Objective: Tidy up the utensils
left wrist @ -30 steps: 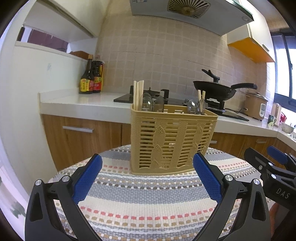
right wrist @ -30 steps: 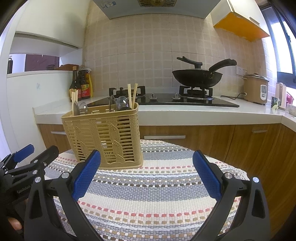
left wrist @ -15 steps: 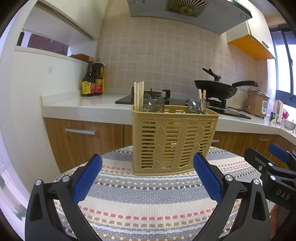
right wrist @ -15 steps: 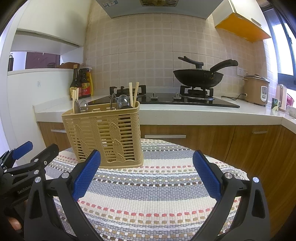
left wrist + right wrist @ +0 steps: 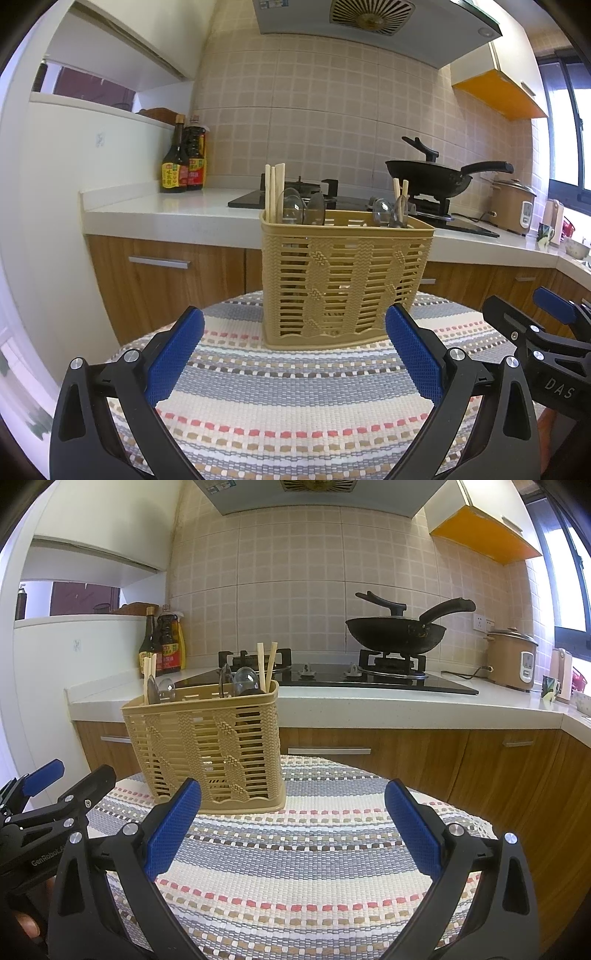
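A tan slotted utensil basket stands upright on the striped round table; it also shows in the right wrist view. Wooden chopsticks and metal spoons stick up from its left end, more chopsticks and spoons from its right end. My left gripper is open and empty, just in front of the basket. My right gripper is open and empty, to the right of the basket. Each gripper shows at the edge of the other's view.
A white kitchen counter with wooden cabinets runs behind the table. On it are sauce bottles, a gas hob with a black wok and a rice cooker. The table edge lies close behind the basket.
Both views have tilted up slightly, so the basket sits a little higher and closer in the left wrist view. Both grippers stay open and empty.
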Demonstrator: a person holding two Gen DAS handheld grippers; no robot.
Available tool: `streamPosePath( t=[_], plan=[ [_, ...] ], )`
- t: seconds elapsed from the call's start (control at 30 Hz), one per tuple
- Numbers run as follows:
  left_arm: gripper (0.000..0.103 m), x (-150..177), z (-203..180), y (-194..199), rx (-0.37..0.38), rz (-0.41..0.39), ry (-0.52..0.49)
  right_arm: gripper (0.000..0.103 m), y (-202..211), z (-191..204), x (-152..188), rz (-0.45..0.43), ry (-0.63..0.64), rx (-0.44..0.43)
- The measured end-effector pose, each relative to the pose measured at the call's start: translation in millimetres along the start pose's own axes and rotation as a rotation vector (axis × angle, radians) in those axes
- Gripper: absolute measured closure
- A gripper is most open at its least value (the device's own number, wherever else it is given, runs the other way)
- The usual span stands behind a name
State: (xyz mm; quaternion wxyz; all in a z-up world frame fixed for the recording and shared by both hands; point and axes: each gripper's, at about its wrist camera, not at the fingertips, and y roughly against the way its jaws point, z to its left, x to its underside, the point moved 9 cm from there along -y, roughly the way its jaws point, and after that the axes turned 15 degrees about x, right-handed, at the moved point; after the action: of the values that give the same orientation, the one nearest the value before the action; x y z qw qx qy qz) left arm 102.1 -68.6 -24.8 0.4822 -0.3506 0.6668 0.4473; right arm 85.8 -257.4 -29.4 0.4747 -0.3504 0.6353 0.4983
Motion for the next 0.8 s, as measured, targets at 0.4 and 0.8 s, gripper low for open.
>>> streamPosePath(
  t=[0.4,0.8],
  plan=[
    [0.008,0.1,0.3,-0.5,0.001,0.006,0.005,0.008,-2.6,-0.5,1.7,0.01,0.003,-0.002],
    [0.008,-3.0,5.3,3.1,-0.013,-0.021,0.017,0.008,-3.2,0.4,3.0,0.012,0.011,-0.003]
  ],
)
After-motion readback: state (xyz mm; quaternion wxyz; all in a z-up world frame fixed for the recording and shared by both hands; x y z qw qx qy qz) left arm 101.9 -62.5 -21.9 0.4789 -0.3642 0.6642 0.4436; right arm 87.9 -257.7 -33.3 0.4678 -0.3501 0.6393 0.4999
